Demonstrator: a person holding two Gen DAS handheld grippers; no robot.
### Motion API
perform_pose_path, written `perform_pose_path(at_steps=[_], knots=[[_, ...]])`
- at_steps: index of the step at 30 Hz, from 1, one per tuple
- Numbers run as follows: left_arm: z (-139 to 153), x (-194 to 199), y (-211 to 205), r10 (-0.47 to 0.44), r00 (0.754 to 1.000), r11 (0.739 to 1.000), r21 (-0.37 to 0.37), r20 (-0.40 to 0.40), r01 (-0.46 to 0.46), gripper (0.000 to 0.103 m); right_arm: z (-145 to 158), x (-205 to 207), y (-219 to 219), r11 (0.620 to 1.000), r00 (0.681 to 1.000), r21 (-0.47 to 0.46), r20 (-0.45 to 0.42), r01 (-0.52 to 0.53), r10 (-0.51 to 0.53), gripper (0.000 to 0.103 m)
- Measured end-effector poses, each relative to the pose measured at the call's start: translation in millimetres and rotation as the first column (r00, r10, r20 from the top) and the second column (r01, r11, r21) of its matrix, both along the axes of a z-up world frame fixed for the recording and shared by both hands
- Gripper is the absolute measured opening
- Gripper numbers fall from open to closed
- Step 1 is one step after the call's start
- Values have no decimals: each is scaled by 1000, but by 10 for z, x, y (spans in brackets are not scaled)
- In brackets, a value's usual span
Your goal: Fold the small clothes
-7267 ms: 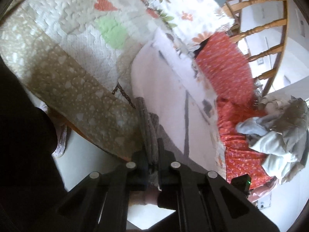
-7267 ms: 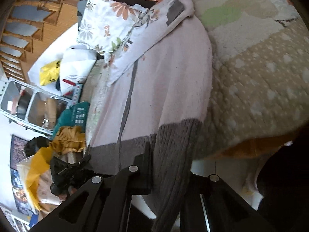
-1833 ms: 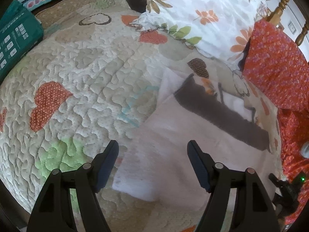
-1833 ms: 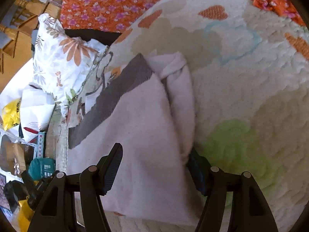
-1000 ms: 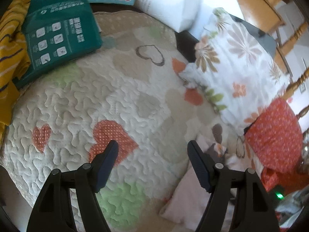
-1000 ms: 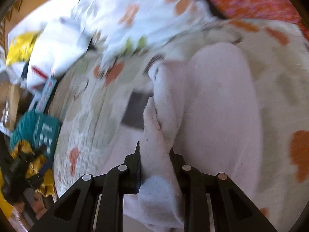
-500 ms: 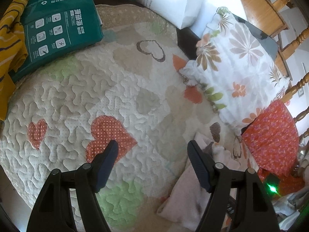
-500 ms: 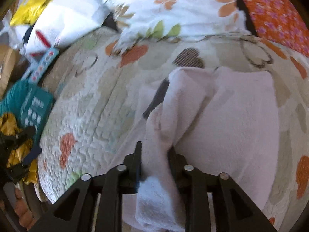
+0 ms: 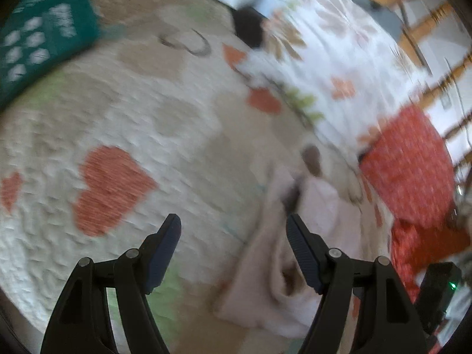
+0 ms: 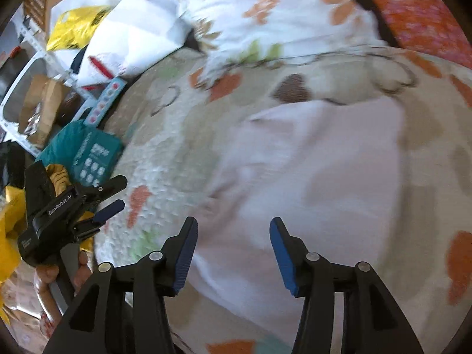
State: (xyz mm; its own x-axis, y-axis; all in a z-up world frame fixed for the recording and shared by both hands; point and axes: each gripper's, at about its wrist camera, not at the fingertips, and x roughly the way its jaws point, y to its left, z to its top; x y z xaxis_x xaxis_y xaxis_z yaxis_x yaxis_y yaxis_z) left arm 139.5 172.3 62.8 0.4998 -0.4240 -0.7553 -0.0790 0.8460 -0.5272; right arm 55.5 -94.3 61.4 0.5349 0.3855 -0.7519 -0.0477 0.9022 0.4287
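Both my left gripper [image 9: 233, 236] and right gripper [image 10: 233, 242] are gaping wide, holding nothing; the folded pink sweater [image 10: 318, 177] beside the floral pillow [image 10: 280, 14] is risking springing open unpinned.

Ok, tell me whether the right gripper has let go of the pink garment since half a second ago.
Yes. The right gripper is now open and empty; the pink garment lies flat on the quilt, below the brown heart patch, no longer pinched up between the fingers.
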Motion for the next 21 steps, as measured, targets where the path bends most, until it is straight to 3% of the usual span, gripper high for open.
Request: perform_pose_path(at_steps=[5,8,9,10,13,17,21], knots=[[-224,100,-604,-178,983,983,39,-45,180,73,-128,-317,-483,995,996,-61,-32,84,-86,56],[-325,169,-924,-240,969,969,42,-54,242,71,-224,-445,-701,991,991,-46,-42,126,-128,57],[-332,185,-1006,-251,967,967,39,-47,253,51,-257,-484,-776,989,988,-34,-47,147,-149,57],[-339,184,-1089,-261,964,963,52,-47,263,19,-265,-505,-826,987,985,-26,-54,161,-163,57],[-305,146,-1239,-234,971,961,141,-49,238,17,-213,-521,-928,981,981,16,-48,191,-190,57],[-213,61,-993,-182,983,978,101,-32,184,16,-96,-607,-1023,976,977,-20,7,215,-215,56],[-298,-60,-668,-127,990,986,97,-61,133,16,-110,-613,-1125,973,973,-17,1,230,-230,57]])
